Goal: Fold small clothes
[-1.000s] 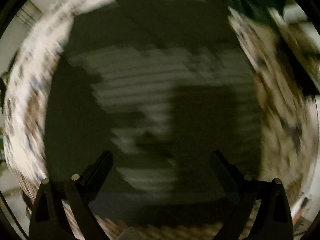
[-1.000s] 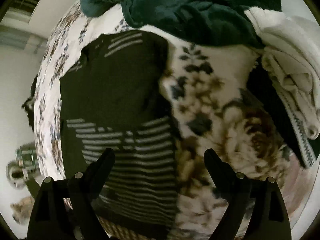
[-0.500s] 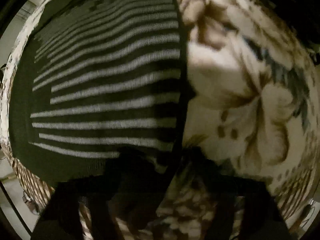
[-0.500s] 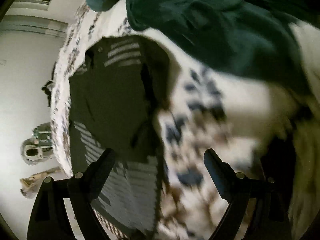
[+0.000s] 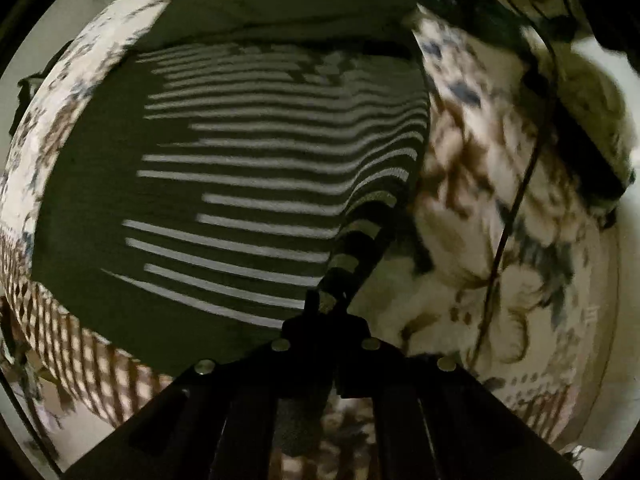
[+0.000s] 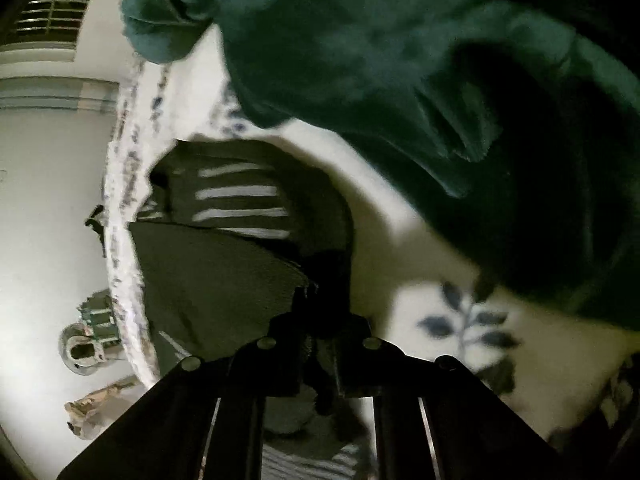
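A dark striped top lies spread on a floral bedcover. My left gripper is shut on the top's right edge near the hem, and the pinched cloth rises in a ridge from the jaws. In the right wrist view the same top shows its dark part and a few white stripes. My right gripper is shut on its right edge further up, lifting a fold.
A dark green garment is heaped at the head of the bed. A pale garment lies at the right. The bed's left edge drops to a white floor with small objects.
Both grippers were open above the top one second ago. They came down at its right edge and closed on the cloth, each now lifting a pinch of it.
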